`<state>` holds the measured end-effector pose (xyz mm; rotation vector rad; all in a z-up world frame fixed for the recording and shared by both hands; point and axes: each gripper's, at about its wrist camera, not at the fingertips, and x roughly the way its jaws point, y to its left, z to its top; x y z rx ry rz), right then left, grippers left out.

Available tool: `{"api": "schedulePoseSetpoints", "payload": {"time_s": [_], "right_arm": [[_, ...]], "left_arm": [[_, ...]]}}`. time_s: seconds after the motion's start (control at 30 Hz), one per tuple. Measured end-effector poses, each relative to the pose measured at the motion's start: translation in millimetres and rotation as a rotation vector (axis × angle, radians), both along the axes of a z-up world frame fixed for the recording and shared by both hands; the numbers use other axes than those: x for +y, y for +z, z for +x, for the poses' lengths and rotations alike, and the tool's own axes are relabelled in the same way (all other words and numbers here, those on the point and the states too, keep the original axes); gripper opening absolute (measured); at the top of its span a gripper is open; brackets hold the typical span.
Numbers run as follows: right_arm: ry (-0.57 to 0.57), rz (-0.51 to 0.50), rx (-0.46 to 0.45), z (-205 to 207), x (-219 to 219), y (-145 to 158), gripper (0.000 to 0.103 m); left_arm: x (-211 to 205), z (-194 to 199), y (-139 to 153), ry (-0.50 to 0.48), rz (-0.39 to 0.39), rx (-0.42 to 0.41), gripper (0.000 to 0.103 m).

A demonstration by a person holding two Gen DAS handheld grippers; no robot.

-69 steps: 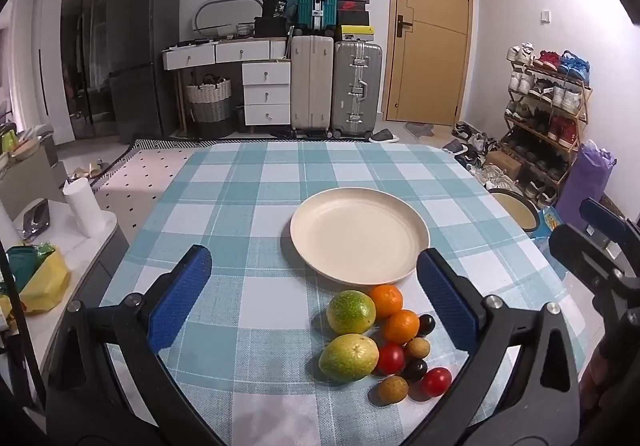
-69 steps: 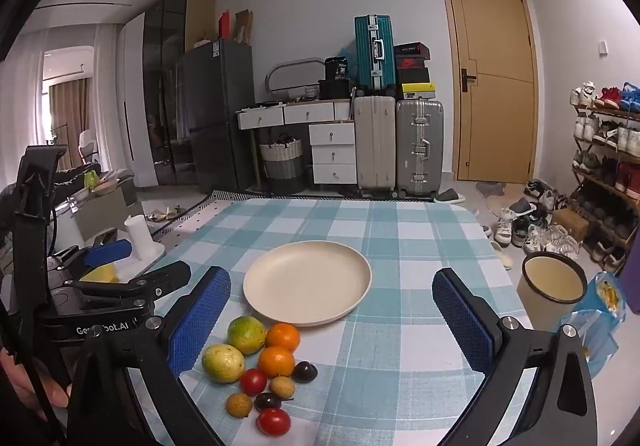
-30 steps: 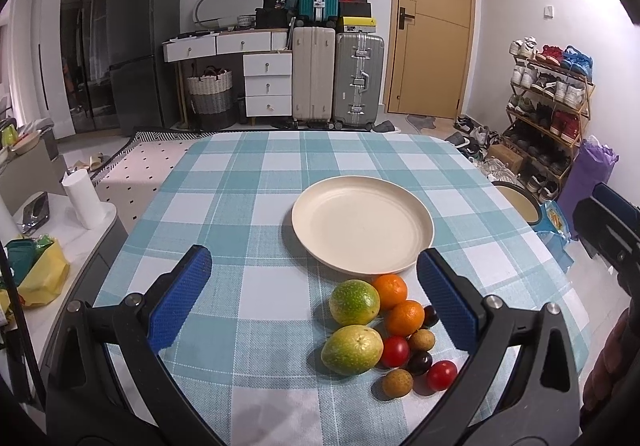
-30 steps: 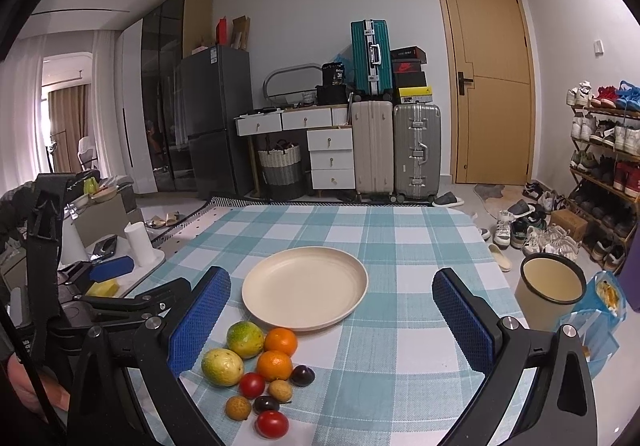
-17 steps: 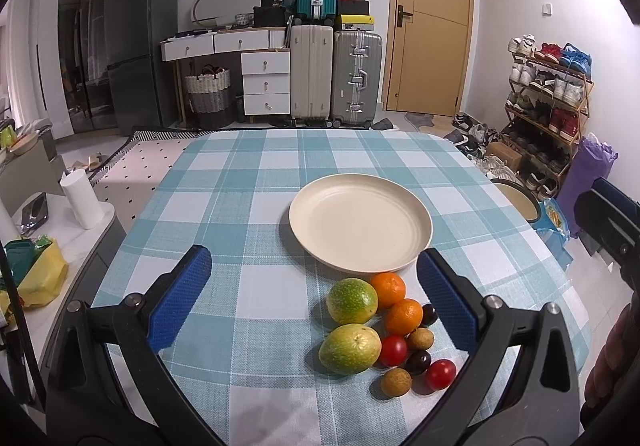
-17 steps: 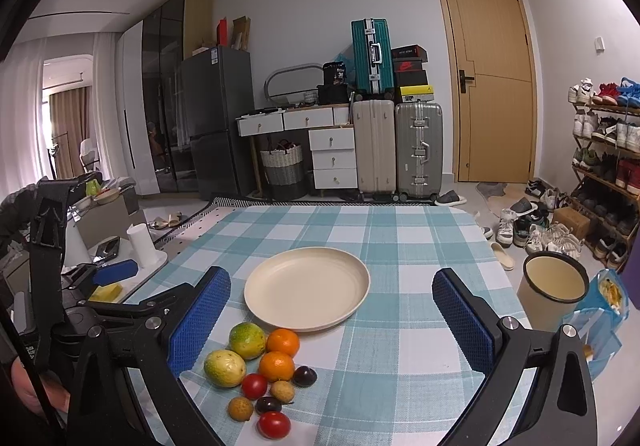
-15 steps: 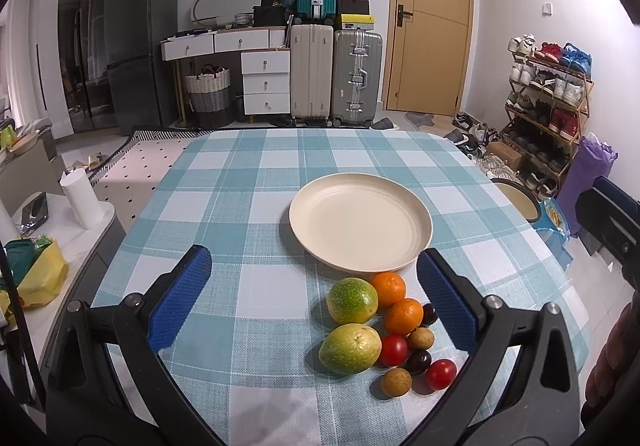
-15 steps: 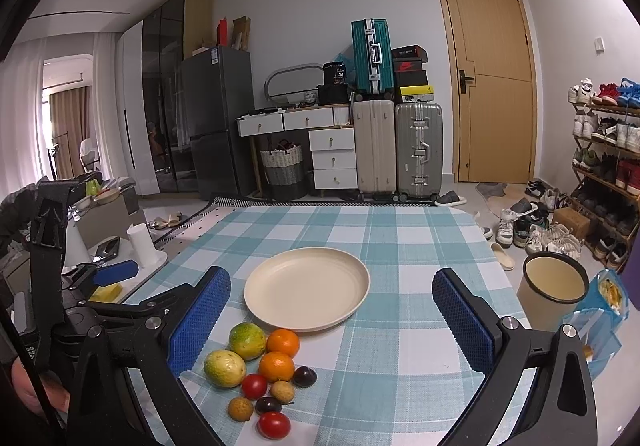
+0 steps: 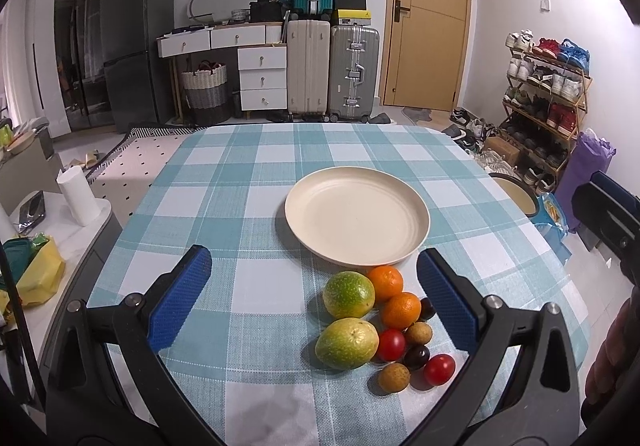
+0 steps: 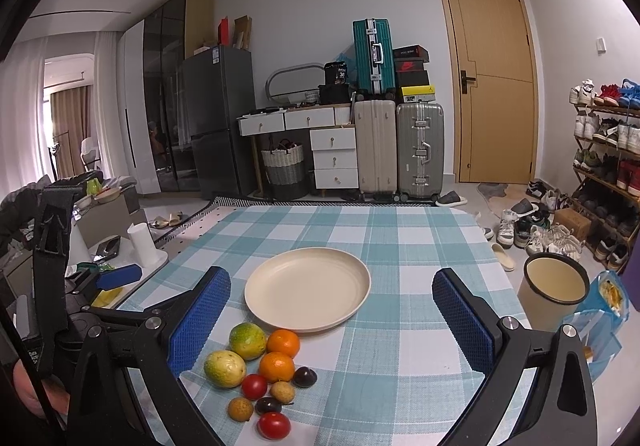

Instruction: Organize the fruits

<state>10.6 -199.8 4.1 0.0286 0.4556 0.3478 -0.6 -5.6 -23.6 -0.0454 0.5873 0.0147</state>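
Right now both tongs, the left gripper (image 9: 312, 286) and the right gripper (image 10: 332, 306), are wide open and hold nothing. The fruits (image 9: 380, 322) sit bunched together just beside the empty plate (image 9: 356, 215) on the checked tablecloth (image 9: 224, 205). Nothing blocks the way.

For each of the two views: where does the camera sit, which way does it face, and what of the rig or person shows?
Left wrist: rides the left gripper, facing across the checked table at the plate and fruit pile; own blue fingers open, right gripper at the right edge.
Right wrist: rides the right gripper, higher, same direction; left gripper at the left edge.
Shared: plate, fruit pile, table, suitcases, door.
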Motion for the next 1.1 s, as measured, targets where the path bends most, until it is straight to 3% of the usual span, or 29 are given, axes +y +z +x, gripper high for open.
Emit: {"api": "schedulePoseSetpoints", "payload": {"time_s": [0.43,1.1], "right_arm": [[0.001,0.004,0.019,2,-1,-5,0.103],[0.003,0.011,0.049,4,-2,-15,0.103]], "left_arm": [[6,1,-14,-0.023,-0.029,0.041,0.103],[27,26,-86,-0.088,-0.189,0.278,0.102]]}}
